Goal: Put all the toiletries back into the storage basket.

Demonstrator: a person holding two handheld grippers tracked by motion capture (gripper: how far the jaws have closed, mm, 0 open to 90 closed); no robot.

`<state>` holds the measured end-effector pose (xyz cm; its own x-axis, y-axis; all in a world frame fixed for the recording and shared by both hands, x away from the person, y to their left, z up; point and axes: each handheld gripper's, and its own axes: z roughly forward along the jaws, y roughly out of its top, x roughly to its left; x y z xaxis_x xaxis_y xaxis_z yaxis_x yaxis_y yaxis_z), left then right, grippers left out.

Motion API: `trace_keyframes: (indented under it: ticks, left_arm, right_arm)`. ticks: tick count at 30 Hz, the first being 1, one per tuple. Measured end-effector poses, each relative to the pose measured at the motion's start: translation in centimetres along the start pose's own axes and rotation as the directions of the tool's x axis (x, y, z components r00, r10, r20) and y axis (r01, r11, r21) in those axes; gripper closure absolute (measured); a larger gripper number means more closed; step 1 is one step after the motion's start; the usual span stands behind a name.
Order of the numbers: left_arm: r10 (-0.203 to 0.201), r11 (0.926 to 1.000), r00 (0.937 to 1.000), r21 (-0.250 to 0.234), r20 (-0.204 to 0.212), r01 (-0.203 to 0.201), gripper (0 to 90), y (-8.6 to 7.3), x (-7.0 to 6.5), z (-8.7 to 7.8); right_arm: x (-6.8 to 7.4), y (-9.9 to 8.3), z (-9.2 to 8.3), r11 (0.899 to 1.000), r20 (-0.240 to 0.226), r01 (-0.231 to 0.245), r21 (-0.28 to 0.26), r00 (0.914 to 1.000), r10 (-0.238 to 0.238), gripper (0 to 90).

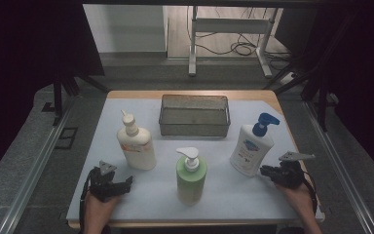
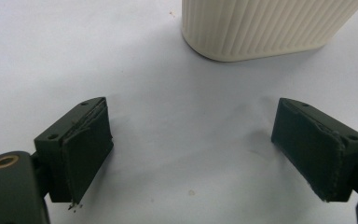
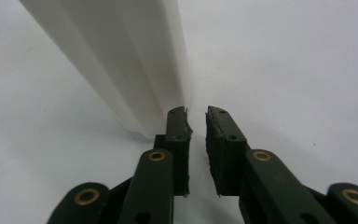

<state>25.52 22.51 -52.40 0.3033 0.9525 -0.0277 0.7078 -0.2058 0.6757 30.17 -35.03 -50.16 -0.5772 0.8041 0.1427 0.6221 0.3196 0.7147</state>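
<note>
Three bottles stand on a white mat (image 1: pixel 233 195). A cream bottle (image 1: pixel 136 146) with a white cap is at the left, a green pump bottle (image 1: pixel 191 178) in front at the middle, and a white bottle with a blue pump (image 1: pixel 251 146) at the right. My left gripper (image 1: pixel 126 184) rests low on the mat in front of the cream bottle (image 2: pixel 261 28), its jaws wide open around bare mat (image 2: pixel 214 144). My right gripper (image 1: pixel 265 170) sits at the base of the white bottle (image 3: pixel 121 60). Its jaws (image 3: pixel 196 116) stand a narrow gap apart with nothing between them, the left one right beside the bottle's edge.
A grey wire basket (image 1: pixel 195 115) stands at the back middle of the mat, with nothing showing inside it. The mat's front edge lies just behind both hands. Dark frame rails run along both sides of the table.
</note>
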Motion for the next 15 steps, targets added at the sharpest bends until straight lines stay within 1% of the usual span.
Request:
trace_keyframes:
  ticks: [5, 15]
  left_arm:
    - [0.000, 1.0000, 1.0000, 0.000, 0.000, 0.000, 11.8, 0.0, 0.0, 0.0]
    - [0.000, 1.0000, 1.0000, 0.000, 0.000, 0.000, 11.8, 0.0, 0.0, 0.0]
  right_arm:
    - [0.3, -0.2, -0.9, 1.000, 0.001, -0.005, -0.018, 1.0000, 0.005, 70.4]
    - [1.4, -0.3, -1.8, 1.000, -0.016, 0.021, -0.023, 0.9996, -0.021, 57.3]
